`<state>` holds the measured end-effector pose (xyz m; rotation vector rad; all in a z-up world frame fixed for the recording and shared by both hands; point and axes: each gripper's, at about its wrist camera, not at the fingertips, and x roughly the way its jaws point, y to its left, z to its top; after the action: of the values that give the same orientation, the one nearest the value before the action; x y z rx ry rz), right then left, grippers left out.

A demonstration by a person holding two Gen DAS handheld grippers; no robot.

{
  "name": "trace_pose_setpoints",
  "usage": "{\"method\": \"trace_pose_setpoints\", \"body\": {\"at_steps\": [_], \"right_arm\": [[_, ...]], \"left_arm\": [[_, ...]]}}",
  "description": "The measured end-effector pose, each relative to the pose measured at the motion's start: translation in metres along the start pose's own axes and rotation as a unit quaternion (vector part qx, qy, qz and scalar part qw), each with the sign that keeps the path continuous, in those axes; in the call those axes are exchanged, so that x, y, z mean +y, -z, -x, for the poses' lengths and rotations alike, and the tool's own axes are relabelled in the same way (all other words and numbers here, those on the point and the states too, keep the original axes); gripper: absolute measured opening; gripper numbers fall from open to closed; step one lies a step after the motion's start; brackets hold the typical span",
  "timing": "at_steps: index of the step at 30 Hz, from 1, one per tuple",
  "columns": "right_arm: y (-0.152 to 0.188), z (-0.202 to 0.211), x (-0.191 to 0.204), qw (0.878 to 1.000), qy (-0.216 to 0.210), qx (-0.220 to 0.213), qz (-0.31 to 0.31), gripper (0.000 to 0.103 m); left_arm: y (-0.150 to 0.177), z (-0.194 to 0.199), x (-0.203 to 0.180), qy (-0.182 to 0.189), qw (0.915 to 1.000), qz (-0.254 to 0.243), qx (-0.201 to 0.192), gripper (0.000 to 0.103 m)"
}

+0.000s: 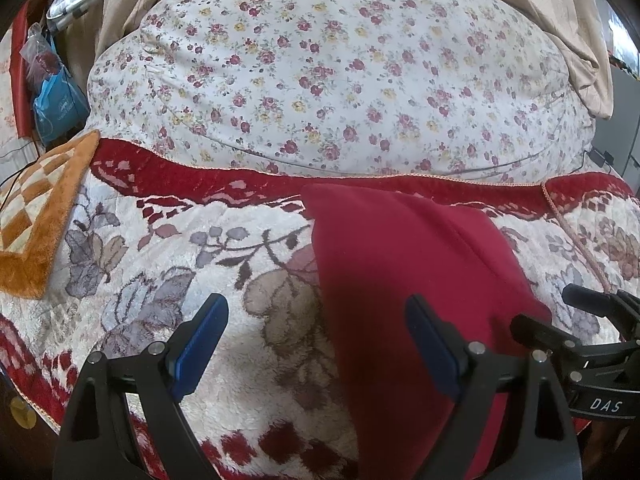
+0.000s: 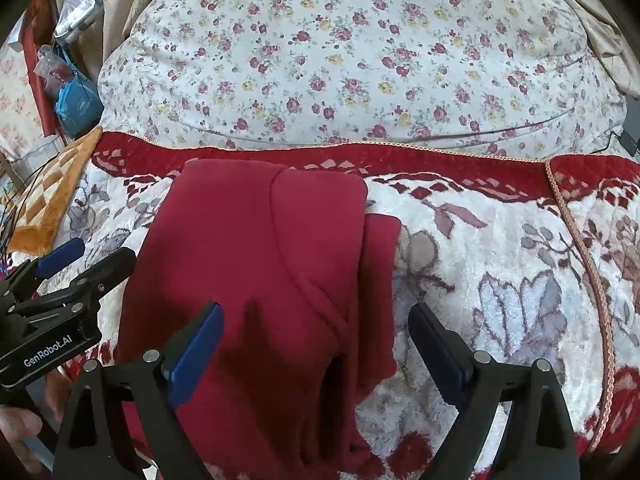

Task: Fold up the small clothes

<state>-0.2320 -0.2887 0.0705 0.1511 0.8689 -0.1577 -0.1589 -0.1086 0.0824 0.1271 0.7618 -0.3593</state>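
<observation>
Left gripper (image 2: 80, 256) labelled "GenRobot.AI", right gripper (image 1: 560, 308) "DAS", jaws apart, red garment (image 2: 256, 264)

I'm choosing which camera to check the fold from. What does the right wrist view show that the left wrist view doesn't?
Only the right wrist view shows the red garment's whole folded top, with its curved seam and the layer sticking out at its right edge, plus the left gripper from the side.

Only the left wrist view shows the beige curtain hanging at right, and the right gripper.

Both show the floral blanket, flowered duvet, orange checked mat and both grippers open.
</observation>
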Motion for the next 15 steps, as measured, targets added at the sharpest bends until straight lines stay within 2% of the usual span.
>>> {"method": "trace_pose_setpoints", "body": {"at_steps": [15], "right_arm": [[0.0013,-0.0022,0.0007,1.0,-0.004,0.004,-0.002,0.096]], "left_arm": [[-0.0001,0.0002,-0.001,-0.001,1.0,-0.001,0.001,0.089]]}}
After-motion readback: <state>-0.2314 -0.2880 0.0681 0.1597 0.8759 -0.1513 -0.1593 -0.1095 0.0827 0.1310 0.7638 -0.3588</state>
